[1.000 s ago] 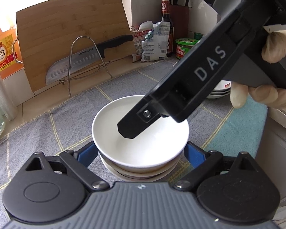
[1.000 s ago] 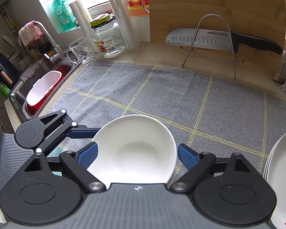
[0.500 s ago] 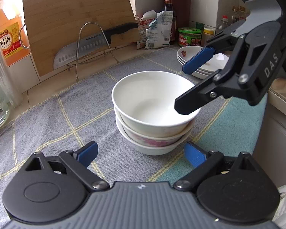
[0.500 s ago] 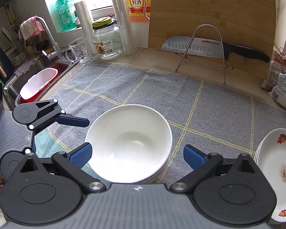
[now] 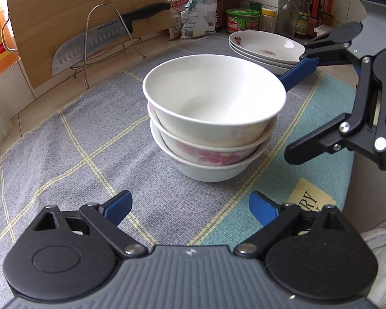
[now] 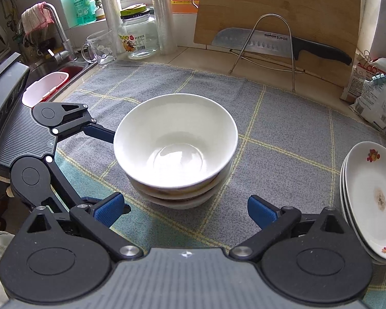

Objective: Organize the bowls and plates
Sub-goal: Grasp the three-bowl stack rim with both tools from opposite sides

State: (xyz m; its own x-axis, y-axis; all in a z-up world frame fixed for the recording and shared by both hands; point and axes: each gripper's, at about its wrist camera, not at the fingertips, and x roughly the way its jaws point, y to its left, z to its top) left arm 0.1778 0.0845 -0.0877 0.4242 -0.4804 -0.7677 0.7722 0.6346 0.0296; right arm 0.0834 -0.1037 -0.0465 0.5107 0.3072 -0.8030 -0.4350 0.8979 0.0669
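Three nested bowls [image 5: 213, 118] stand on the grey checked cloth; the top one is plain white and the middle one has pink flowers. From the right wrist view the stack of bowls [image 6: 175, 144] lies just ahead of my right gripper [image 6: 185, 208], which is open and empty. My left gripper [image 5: 190, 207] is open too, a little short of the stack. Each gripper shows in the other's view: the right gripper [image 5: 294, 112] beside the stack, the left gripper [image 6: 110, 172] at its left. Stacked flowered plates [image 5: 265, 49] [image 6: 368, 198] sit apart on the cloth.
A knife on a wire stand [image 6: 270, 41] leans against a wooden cutting board [image 6: 278, 2] at the back. A glass jar [image 6: 139, 36] and a mug [image 6: 100, 49] stand near the sink [image 6: 54, 82]. Bags and bottles [image 5: 244, 18] line the far corner. The counter edge [image 5: 355, 170] runs on the right.
My right gripper widened and released the white bowl onto the stack, then drew back. My left gripper also backed away, so the whole stack now shows ahead of both.
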